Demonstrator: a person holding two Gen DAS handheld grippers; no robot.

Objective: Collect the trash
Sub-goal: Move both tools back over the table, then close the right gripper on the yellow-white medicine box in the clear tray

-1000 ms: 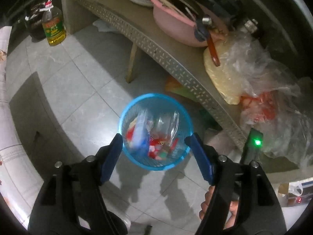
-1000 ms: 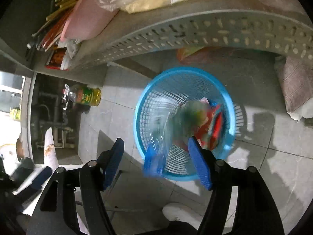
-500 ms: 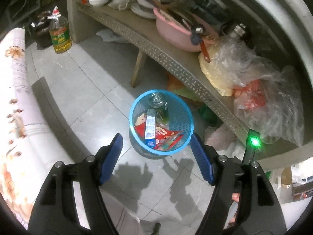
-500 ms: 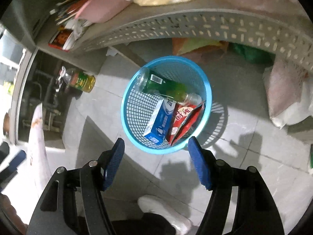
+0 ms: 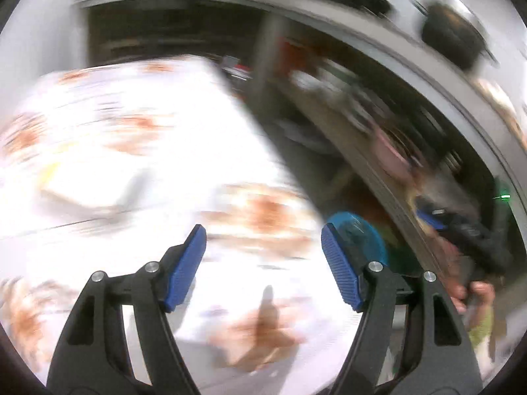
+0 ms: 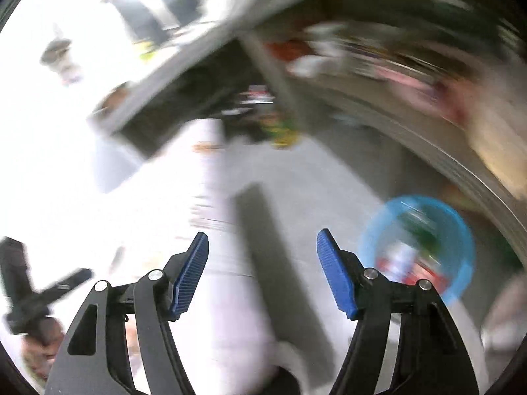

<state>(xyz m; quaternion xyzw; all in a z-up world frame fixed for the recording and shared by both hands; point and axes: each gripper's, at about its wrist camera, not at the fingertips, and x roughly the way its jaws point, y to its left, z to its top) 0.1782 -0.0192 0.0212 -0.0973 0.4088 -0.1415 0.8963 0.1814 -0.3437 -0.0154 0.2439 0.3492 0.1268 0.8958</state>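
Both views are heavily motion-blurred. The blue mesh trash basket (image 6: 418, 247) stands on the floor at the lower right of the right wrist view, with a green bottle and red wrappers blurred inside. In the left wrist view only part of the basket (image 5: 359, 233) shows, behind the right finger. My left gripper (image 5: 263, 263) is open and empty over a white table with an orange pattern (image 5: 131, 164). My right gripper (image 6: 262, 271) is open and empty, left of the basket and well above the floor.
A grey perforated shelf edge (image 6: 461, 171) with cluttered kitchenware runs along the right above the basket. The white patterned table (image 6: 164, 230) fills the left. The other gripper shows blurred at the left edge (image 6: 29, 296). Grey tiled floor (image 6: 313, 197) lies between table and shelf.
Both grippers have swung up and left, away from the basket, toward the white table. The basket has slid to the right in both views. Both stay open and empty.
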